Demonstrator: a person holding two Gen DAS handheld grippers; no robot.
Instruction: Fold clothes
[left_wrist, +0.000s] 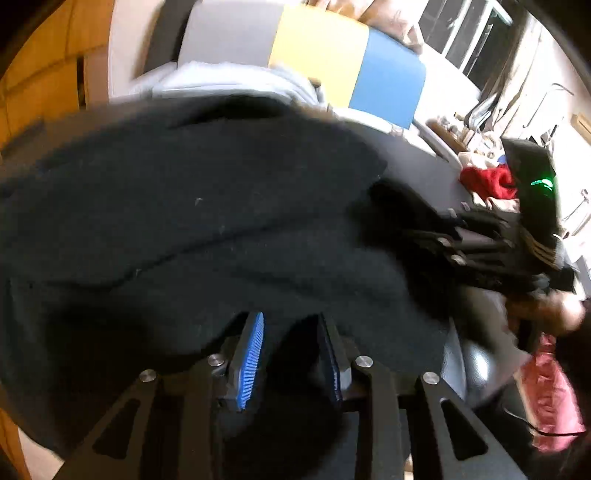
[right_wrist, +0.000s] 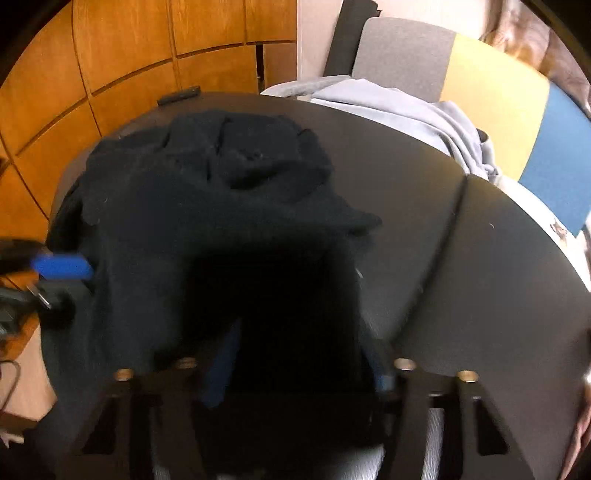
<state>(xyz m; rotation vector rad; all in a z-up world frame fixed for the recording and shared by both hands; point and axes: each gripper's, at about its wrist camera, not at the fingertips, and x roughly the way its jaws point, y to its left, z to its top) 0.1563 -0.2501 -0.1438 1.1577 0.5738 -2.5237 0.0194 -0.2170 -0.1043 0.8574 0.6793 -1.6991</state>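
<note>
Black garment (right_wrist: 207, 206) lies crumpled on dark tabletop (right_wrist: 461, 258), hanging over near edge. Left hand-held gripper (left_wrist: 291, 350) – blue pads apart, cloth fold between, grip uncertain. Right hand-held gripper (right_wrist: 295, 369) – fabric-covered, state unreadable. Grey clothing (right_wrist: 406, 107) beyond.

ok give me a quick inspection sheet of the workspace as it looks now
surface: dark round table, a seam line across it
job's things: black knit garment, bunched and creased, lying on the table
clutter: small dark flat bar at the table's far edge
grippers: left gripper jaws apart, black cloth between them; right gripper jaws hidden by cloth
cables: thin dark cable beyond the table edge
surroundings: orange wood panelling, grey-yellow-blue panel, light grey cloth, red cloth
</note>
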